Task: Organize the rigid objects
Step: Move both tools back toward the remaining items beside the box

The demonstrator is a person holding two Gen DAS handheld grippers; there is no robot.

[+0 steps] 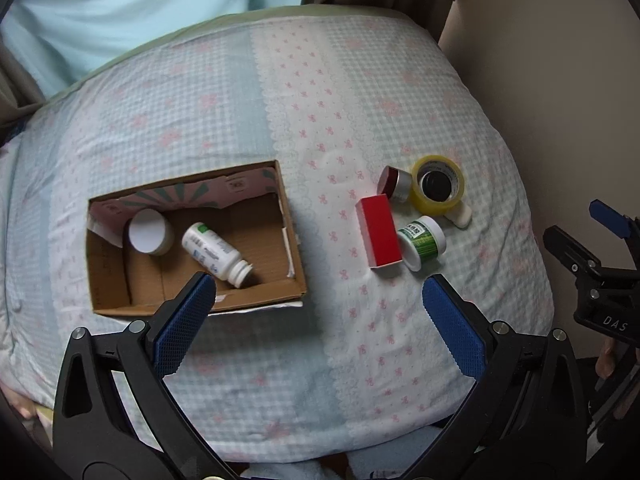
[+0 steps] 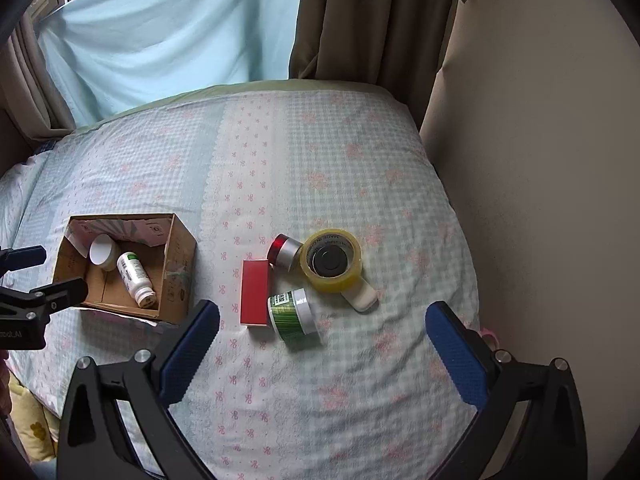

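both jaws wide apart, white bottle [image 1: 216,254] in cardboard box [image 1: 108,292]

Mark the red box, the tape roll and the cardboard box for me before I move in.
red box [image 2: 254,292]: right wrist view, middle of its red top face.
tape roll [image 2: 349,279]: right wrist view, yellow outer band.
cardboard box [image 1: 200,305]: left wrist view, near wall.

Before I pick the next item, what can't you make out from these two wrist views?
- Small white object: partly under the yellow tape roll in both views; I cannot identify it.
- White bottle label: too small and blurred to read.
- Cardboard box near-left corner: the left gripper finger covers it in the left wrist view.
- Right gripper: cut off by the frame edge in the left wrist view.
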